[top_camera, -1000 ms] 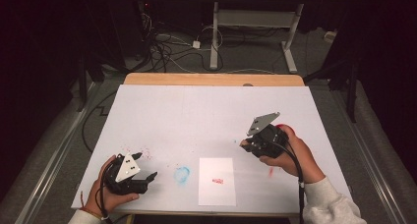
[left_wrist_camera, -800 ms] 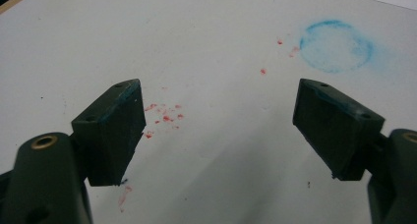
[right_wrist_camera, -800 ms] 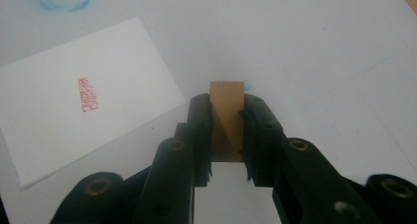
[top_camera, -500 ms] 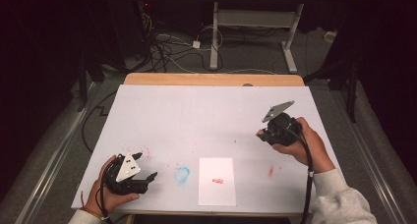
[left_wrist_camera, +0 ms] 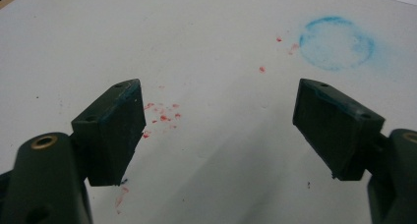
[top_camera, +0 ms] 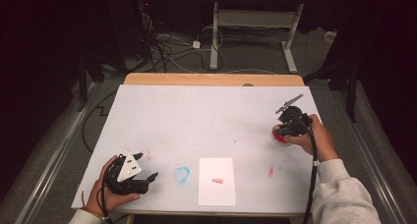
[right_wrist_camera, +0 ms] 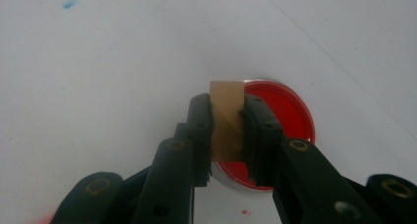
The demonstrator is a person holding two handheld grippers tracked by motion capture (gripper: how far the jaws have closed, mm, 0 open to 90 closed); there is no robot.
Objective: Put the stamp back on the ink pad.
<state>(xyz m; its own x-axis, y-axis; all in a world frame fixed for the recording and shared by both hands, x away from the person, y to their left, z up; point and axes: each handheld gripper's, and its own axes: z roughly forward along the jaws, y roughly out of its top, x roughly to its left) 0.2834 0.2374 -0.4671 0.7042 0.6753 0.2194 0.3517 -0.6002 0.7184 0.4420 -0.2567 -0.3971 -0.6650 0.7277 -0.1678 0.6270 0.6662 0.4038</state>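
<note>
Two grippers were at work on the white table (top_camera: 206,116). The right gripper (right_wrist_camera: 227,130), near the table's right edge, had its jaws pressed onto a small tan wooden stamp block (right_wrist_camera: 227,117), pinched upright with its long axis running down toward the surface. Directly beyond and below the block lay the round red ink pad (right_wrist_camera: 285,117), in the high view half hidden under the right gripper (top_camera: 290,126) at the pad (top_camera: 279,137); whether the block's face touched the ink could not be told. The pad lay well apart from the left gripper (top_camera: 132,174), so the right hand was by far the nearer. The left gripper (left_wrist_camera: 216,130) rested near the front left corner with its jaws spread and nothing between them, beside red specks (left_wrist_camera: 162,113) and a blue ring mark (left_wrist_camera: 337,42). A white paper sheet (top_camera: 217,181) bearing a red print (top_camera: 218,181) lay at the front centre. Compared with the earlier frames, the right hand had travelled outward to the right and slightly down, arriving over the pad, while the left hand had kept its place.
</note>
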